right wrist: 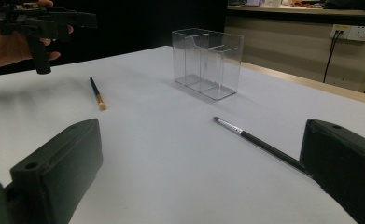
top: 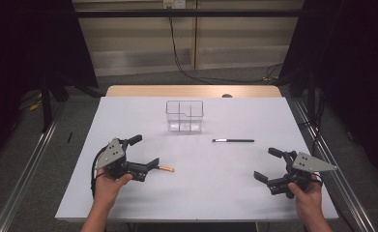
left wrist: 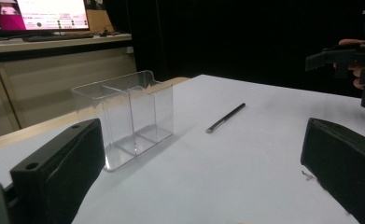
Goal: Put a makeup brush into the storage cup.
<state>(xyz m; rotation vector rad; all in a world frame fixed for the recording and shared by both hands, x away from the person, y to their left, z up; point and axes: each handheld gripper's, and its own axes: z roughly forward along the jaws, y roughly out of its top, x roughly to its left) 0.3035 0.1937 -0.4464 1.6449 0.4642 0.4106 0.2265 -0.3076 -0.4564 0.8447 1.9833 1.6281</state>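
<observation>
Both hands sit at the near edge of the white table (top: pixel 128 203), each holding a gripper just above the surface. Left gripper (top: pixel 147 151) at near left, jaws spread wide apart, nothing between them. Just off its nearer jaw tip lies a small brush with an orange tip (top: pixel 167 168), close beside the jaw but whether it touches cannot be told from the high view. Right gripper (top: pixel 268 164) at near right, jaws also wide apart and empty. Between the two, farther up and right of centre, a thin black brush (top: pixel 233 140) lies flat, running left to right, pale tip toward the left. Beyond that, at the far middle of the table, stands a clear plastic organiser (top: pixel 184 116), upright, divided into compartments, all empty, well apart from both grippers.
</observation>
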